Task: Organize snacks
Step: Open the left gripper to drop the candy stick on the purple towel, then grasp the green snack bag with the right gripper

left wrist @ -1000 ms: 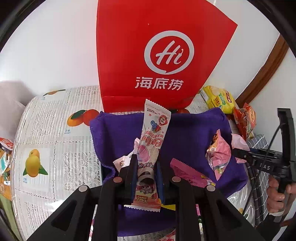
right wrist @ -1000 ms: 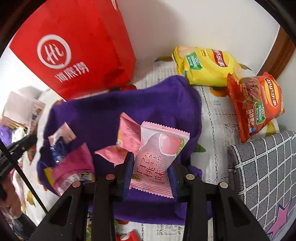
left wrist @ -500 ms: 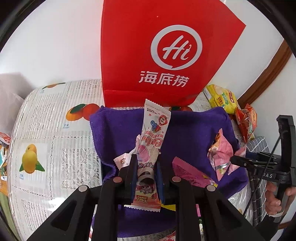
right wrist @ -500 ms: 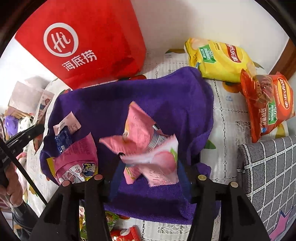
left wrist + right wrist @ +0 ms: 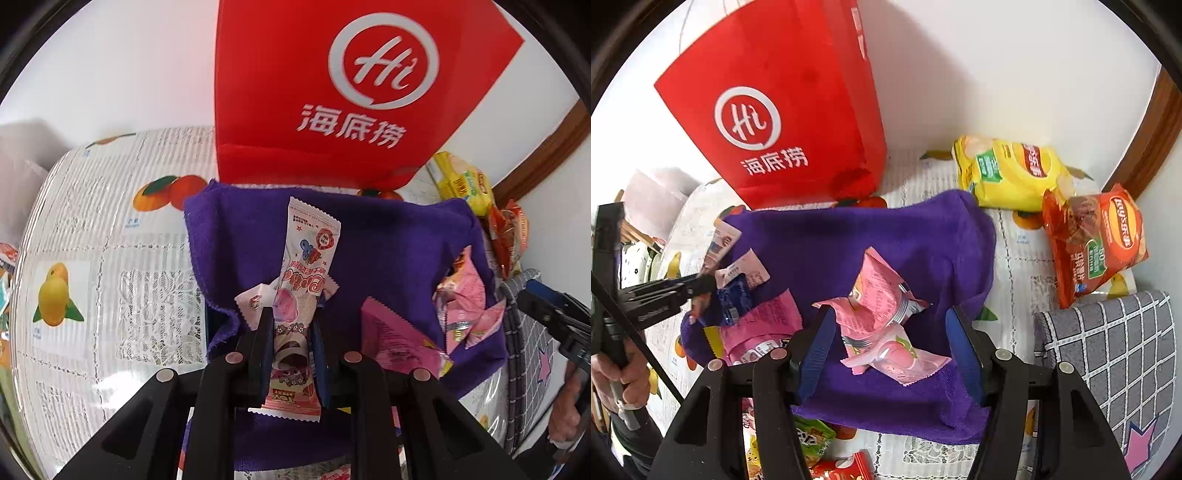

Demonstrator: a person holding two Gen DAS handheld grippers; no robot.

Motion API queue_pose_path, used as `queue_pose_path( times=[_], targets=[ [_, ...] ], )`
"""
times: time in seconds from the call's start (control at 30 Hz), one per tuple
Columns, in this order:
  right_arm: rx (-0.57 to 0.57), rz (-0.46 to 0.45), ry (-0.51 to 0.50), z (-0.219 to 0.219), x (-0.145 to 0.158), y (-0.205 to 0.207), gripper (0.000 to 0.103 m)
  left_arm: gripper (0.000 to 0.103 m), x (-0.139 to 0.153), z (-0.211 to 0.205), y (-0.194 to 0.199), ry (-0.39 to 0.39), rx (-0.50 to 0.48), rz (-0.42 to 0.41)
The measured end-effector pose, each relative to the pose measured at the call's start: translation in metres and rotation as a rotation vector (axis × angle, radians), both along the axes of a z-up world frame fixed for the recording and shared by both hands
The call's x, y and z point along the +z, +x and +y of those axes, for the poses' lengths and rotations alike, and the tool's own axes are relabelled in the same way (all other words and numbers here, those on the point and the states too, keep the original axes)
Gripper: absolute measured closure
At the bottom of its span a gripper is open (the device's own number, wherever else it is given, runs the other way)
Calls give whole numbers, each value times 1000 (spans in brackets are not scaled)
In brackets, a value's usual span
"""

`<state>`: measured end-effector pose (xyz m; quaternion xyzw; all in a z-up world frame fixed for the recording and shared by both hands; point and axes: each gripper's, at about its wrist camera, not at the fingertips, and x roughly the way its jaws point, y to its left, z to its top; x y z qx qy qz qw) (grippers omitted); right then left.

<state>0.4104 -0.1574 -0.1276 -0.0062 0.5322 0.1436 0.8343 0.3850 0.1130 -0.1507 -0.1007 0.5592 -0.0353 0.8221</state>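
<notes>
Snacks: crinkly foil and plastic packets with zigzag-cut ends, scattered on a purple towel [image 5: 820,240]
Towel: fuzzy terry cloth, rumpled edges, lies on the tablecloth in front of the red bag
Long packet [image 5: 299,295]: slim white-pink wrapper, cartoon print, pink script too warped to read; clamped upright in the left gripper [image 5: 291,332]
Left gripper: black fingers, blue pads, jaws closed tight on the long packet
Peach packet [image 5: 901,356]: glossy pink, peach picture, lies flat on towel between the right jaws, touching neither pad
Right gripper [image 5: 890,347]: jaws opening, blue pads wide apart, nothing gripped
Pink packet [image 5: 882,295]: creased, small print, overlaps the peach packet
Other packets: magenta pouch [image 5: 761,325] and small blue wrapper [image 5: 733,301] at towel's left edge
Red bag [image 5: 790,110]: stiff, matte, upright against white wall; white ring logo "Hi", Chinese characters 海底捞
Chips: yellow bag [image 5: 1012,171] and red-orange bag [image 5: 1097,243], puffy, shiny, Lay's logo; off the towel, at right
Tablecloth [image 5: 110,295]: white lace-pattern plastic, printed oranges and yellow fruit
Cushion [image 5: 1115,354]: grey, white grid
</notes>
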Motion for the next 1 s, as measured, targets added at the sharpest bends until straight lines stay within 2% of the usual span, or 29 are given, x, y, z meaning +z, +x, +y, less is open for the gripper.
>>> queue_pose_path(
  times=[0.23, 0.37, 0.43, 0.5, 0.67, 0.8, 1.0],
  targets=[
    [6, -17, 11, 8, 5, -3, 41, 83, -6, 1, 2, -24, 10, 31],
    [15, -39, 1, 13, 9, -6, 41, 83, -3, 4, 2, -21, 27, 20],
    [22, -47, 5, 15, 11, -8, 41, 72, 0, 4, 1, -21, 24, 4],
    [27, -56, 13, 18, 14, -10, 41, 66, 5, 5, 0, -14, 27, -9],
    [38, -79, 9, 28, 22, -19, 41, 61, 19, 2, -4, -11, 16, -47],
    [42, -97, 22, 34, 27, -39, 41, 54, 32, 0, -8, -9, 1, -78],
    [31, -66, 53, 29, 12, -87, 41, 52, 52, -4, -17, -31, -24, -115]
  ],
)
